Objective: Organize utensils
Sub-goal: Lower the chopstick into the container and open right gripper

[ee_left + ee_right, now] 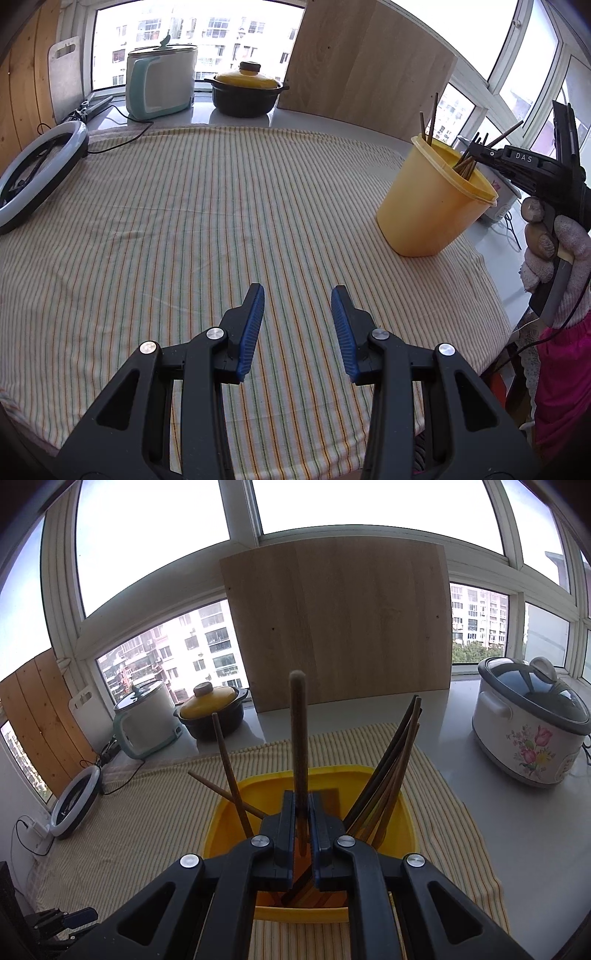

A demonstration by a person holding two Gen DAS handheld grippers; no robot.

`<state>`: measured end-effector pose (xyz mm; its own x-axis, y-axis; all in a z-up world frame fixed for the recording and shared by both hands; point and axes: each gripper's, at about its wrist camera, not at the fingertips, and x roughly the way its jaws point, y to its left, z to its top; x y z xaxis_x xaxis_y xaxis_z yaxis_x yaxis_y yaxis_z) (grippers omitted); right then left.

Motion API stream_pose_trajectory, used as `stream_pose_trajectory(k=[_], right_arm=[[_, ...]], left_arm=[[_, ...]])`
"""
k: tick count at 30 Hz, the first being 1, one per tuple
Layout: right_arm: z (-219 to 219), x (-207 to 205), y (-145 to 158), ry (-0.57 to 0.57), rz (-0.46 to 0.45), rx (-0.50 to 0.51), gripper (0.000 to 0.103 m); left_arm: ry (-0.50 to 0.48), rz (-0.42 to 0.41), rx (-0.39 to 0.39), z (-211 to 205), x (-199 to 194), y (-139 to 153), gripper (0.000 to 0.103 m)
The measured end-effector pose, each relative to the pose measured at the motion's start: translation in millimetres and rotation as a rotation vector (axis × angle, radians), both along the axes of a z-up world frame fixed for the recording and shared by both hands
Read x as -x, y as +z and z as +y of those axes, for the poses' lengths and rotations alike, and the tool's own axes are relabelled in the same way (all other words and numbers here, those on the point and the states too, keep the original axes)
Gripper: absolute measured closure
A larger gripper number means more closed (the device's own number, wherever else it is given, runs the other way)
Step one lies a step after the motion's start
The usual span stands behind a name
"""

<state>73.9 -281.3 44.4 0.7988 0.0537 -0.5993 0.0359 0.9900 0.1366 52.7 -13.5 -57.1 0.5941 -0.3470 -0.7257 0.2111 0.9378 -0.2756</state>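
Note:
A yellow plastic cup [432, 206] stands on the striped cloth at the right, with several wooden chopsticks [432, 116] sticking out of it. My right gripper [303, 801] is over the cup's mouth [258, 786], shut on one wooden chopstick [298, 731] that stands upright, its lower end inside the cup. More chopsticks [395, 768] lean against the cup's right side. In the left wrist view the right gripper [476, 149] reaches over the cup's rim. My left gripper [297, 295] is open and empty, low over the cloth's near middle.
A striped cloth [192, 206] covers the table. A ring light [33, 177] lies at the left edge. A teal-white cooker [159, 81], a yellow-lidded black pot [245, 90] and a wooden board [365, 66] stand at the back. A floral slow cooker [528, 731] sits at the right.

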Motion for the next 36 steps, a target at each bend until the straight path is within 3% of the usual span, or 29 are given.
stream_pose_trajectory(k=[8,21,25,29,30,32,36], right_arm=[[2.0,15.8,-5.1,0.015,0.024,-0.015,0.091],[22.1,63.2,11.6,0.028,-0.031,0.034,0.082],[28.5,75.2,11.2,0.024,-0.035,0.055,0.081],[29.6,81.4,9.3,0.012,-0.021,0.056,0.078],[30.4,82.8,8.8,0.003,-0.021,0.067,0.074],[32.3,87.2,8.0,-0.014,-0.029,0.092,0.042],[31.5,93.1,6.1,-0.035,-0.029,0.099,0.038]], left_arm=[[-0.014,-0.038,0.005,-10.2,1.0,11.3,0.065],[-0.041,-0.166,0.001,-29.0,5.4,42.5,0.065],[-0.049,-0.232,-0.003,-35.3,11.7,56.2,0.043],[-0.065,-0.293,-0.008,-42.3,18.9,71.0,0.038],[-0.069,-0.303,-0.006,-43.6,20.4,74.0,0.033],[-0.072,-0.327,0.003,-45.6,24.0,80.3,0.023],[-0.071,-0.371,0.000,-48.9,31.2,88.7,0.014]])
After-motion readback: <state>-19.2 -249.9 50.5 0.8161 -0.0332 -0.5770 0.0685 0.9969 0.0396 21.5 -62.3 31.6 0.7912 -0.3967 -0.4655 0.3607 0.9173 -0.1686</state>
